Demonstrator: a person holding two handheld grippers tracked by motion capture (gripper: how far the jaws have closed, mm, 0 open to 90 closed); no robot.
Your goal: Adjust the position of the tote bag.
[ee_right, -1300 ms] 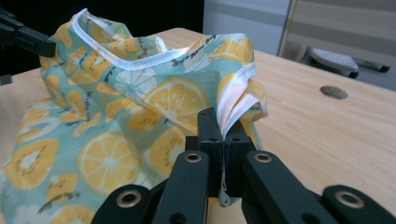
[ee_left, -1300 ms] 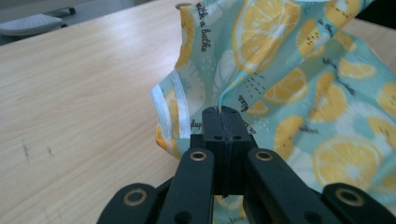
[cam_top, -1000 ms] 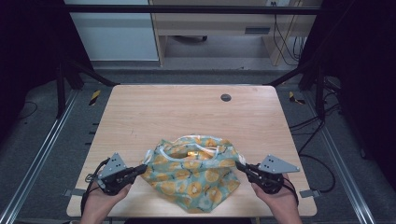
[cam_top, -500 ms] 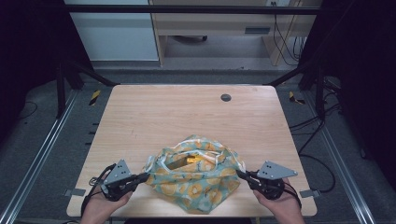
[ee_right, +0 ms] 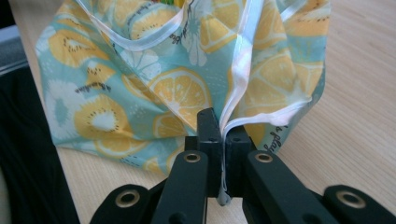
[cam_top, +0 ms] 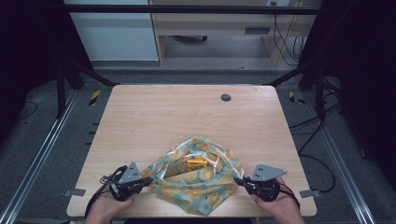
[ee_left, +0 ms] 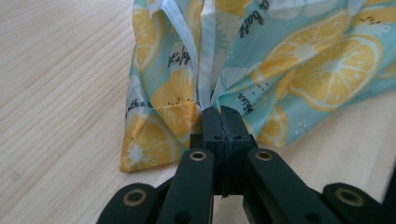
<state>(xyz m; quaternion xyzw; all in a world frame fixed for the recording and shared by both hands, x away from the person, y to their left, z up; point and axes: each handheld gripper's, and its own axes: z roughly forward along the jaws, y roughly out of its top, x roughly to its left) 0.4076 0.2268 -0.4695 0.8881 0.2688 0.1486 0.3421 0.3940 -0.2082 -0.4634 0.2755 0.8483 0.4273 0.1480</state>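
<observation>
Wood table (cam_top: 154,116), fruit-print bag (cam_top: 198,184) btwn left hand-held gripper (cam_top: 148,180) & right hand-held gripper (cam_top: 239,180), both pinching its rim

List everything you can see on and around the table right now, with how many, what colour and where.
bag: one, teal cloth with orange and lemon slices and white trim, near edge of the table, mouth open, pinched at both sides.
packet: one, yellow, inside the bag; what it is cannot be told.
table: one, light wood, centre of the high view.
hole cover: one, dark grey, round, far right part of the table.
cables: several, black, on the floor beyond and right of the table.
left tongs: one, black, shut on the bag's left edge.
right tongs: one, black, shut on the bag's right edge.
hands: two, at the near edge, holding the tongs.
</observation>
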